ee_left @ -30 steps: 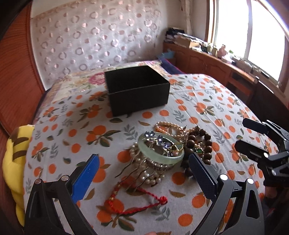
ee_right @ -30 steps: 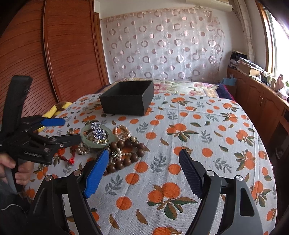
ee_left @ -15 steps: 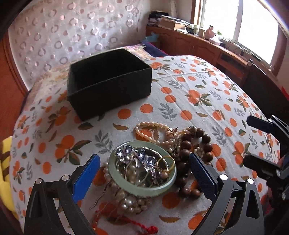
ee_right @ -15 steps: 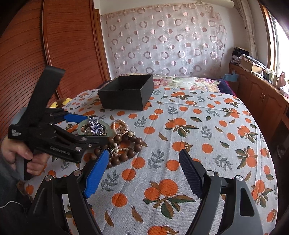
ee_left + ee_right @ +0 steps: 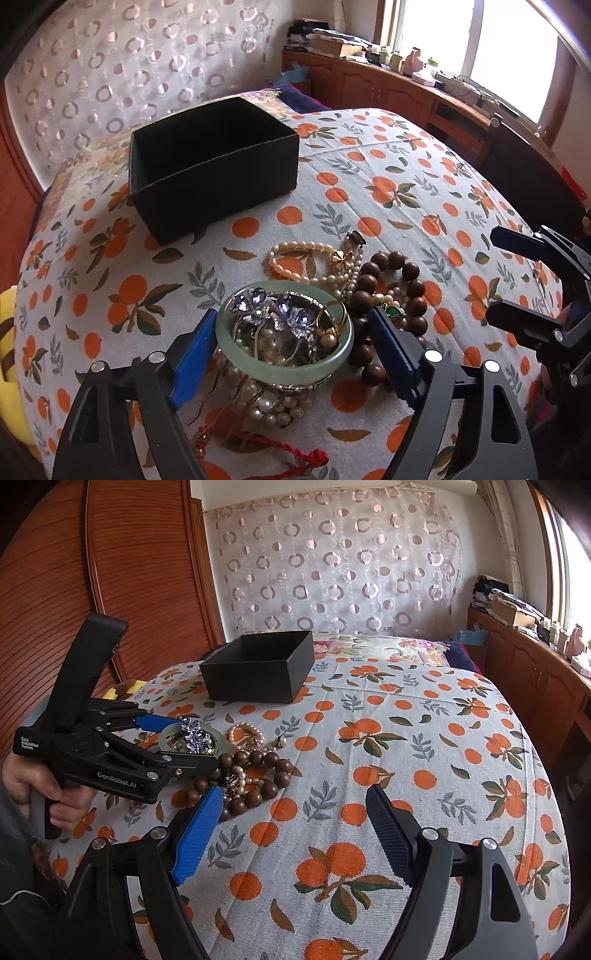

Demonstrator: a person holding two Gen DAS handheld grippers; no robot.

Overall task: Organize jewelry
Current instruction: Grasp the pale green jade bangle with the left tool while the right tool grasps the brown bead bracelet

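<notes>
A pile of jewelry lies on the orange-patterned cloth: a pale green jade bangle [image 5: 284, 363] holding a purple-stone hair comb [image 5: 275, 314] and a gold ring [image 5: 332, 317], a pearl string [image 5: 295, 251], brown wooden beads [image 5: 391, 284] and a red cord [image 5: 280, 446]. An empty black box [image 5: 210, 166] stands behind it. My left gripper [image 5: 291, 354] is open, its fingers on either side of the bangle. My right gripper [image 5: 295, 834] is open and empty, just right of the pile [image 5: 243, 771]. The box also shows in the right wrist view [image 5: 258, 672].
A yellow plush toy [image 5: 7, 354] lies at the bed's left edge. A wooden cabinet [image 5: 388, 92] with clutter runs under the window on the right. A patterned curtain [image 5: 332, 561] hangs behind and a wooden wardrobe [image 5: 110, 572] stands on the left.
My left gripper has moved forward and down until its open fingers flank the green bangle. My right gripper has barely moved.
</notes>
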